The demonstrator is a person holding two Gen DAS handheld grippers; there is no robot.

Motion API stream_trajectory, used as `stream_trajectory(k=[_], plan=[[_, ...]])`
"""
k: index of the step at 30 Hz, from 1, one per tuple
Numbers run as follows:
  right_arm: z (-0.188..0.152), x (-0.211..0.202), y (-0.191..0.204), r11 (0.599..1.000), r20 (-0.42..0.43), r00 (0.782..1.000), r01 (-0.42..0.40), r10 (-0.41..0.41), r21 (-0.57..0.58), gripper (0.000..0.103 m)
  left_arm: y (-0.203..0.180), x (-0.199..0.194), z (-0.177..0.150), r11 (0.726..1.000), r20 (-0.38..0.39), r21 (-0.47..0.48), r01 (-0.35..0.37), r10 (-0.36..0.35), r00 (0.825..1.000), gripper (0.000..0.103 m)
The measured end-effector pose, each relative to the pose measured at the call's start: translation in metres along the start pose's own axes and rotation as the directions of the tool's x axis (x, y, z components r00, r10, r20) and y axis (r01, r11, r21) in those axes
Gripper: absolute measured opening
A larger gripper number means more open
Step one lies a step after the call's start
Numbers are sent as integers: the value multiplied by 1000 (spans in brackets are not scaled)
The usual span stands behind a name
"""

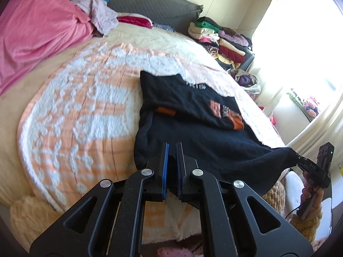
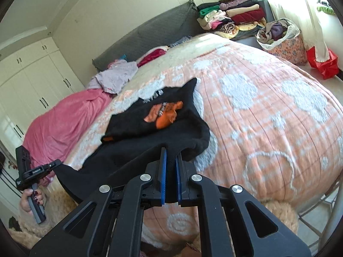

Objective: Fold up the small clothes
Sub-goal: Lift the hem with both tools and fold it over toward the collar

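That black sweatshirt [image 2: 154, 117] looked soft and floppy, so the left gripper [image 1: 172, 150] and right gripper [image 2: 170, 152] were each clamped on a near hem corner.

A wide bed [image 2: 268, 111] fills the room, covered by a peach blanket [image 1: 85, 98] with white fluffy patterns. A grey padded headboard [image 2: 145, 36] stands against a cream wall [image 2: 120, 6]. White wardrobe doors [image 2: 32, 81] with dark handles line the side wall. A pink cover [image 1: 36, 36] lies bunched at the head of the bed. Folded clothes [image 2: 233, 19] are stacked beside the headboard. Bright daylight pours through pale curtains [image 1: 300, 49] at the window.
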State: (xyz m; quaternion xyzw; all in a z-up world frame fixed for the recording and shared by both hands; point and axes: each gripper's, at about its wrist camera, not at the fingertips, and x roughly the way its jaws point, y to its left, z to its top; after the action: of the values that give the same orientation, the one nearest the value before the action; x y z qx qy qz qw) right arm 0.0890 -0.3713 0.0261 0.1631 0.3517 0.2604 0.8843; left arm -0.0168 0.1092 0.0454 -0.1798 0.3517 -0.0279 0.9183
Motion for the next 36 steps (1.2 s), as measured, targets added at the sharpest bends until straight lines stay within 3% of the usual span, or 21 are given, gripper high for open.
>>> stream_trajectory(k=[10,16,19,22,26,28,31,36], plan=[[50,16,11,999,58,998,-4,6,-32,6,9,7,44,1000,79,-24,-20,22,997,0],[65,42,6,1000,35,999,19,-18,-9,6,16,26,54,999,33,-25,-27,28,999,0],[60,46,0,1000,26,999,20,-20,8,6,15,29,38,1000,-23,-7,-24,24,999,0],[50,45,-6,999,23,999,30,-31,20,6,13,33,9,1000,-95,13,-17,18,995,18],[34,42,-14,998,10,999,48,-48,39,6,10,43,-30,999,-202,5,36,-34,979,21],[27,38,-16,998,5,998,56,-56,37,6,11,49,-46,999,-243,-11,53,-54,969,27],[18,34,-19,997,-1,998,61,-61,41,7,13,56,-66,998,-282,-40,51,-60,958,33],[4,29,-20,997,-15,997,76,-75,35,7,14,68,-86,992,-323,-101,73,-103,941,35]])
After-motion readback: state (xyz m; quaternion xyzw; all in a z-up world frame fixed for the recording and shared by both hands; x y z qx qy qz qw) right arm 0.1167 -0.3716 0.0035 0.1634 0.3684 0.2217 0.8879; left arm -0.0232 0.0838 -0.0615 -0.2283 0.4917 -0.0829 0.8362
